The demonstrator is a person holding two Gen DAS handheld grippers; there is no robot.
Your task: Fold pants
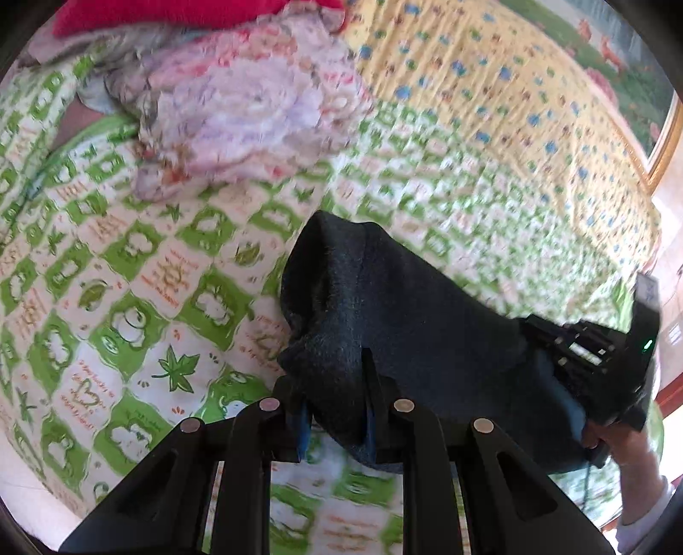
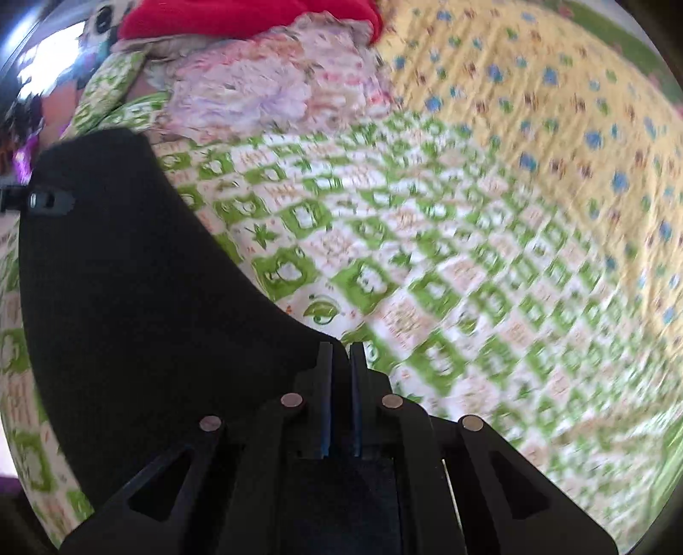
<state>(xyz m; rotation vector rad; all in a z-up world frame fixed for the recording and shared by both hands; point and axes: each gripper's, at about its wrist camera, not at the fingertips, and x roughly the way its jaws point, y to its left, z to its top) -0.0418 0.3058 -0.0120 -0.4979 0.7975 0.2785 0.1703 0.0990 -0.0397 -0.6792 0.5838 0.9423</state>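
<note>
The dark pants (image 1: 384,307) hang bunched above the bed in the left wrist view. My left gripper (image 1: 335,397) is shut on a thick fold of them, with cloth filling the gap between its fingers. The right gripper (image 1: 593,354), held by a hand (image 1: 619,444), grips the same cloth at the right edge of that view. In the right wrist view the pants (image 2: 128,277) spread as a black sheet to the left. My right gripper (image 2: 340,375) is shut on their edge, its jaws almost touching.
A green-and-white patterned quilt (image 1: 141,277) covers the bed under the pants. A yellow flowered sheet (image 1: 491,85) lies beyond it. A heap of pale floral clothes (image 1: 239,111) with a red cloth (image 1: 179,13) on top sits at the far left.
</note>
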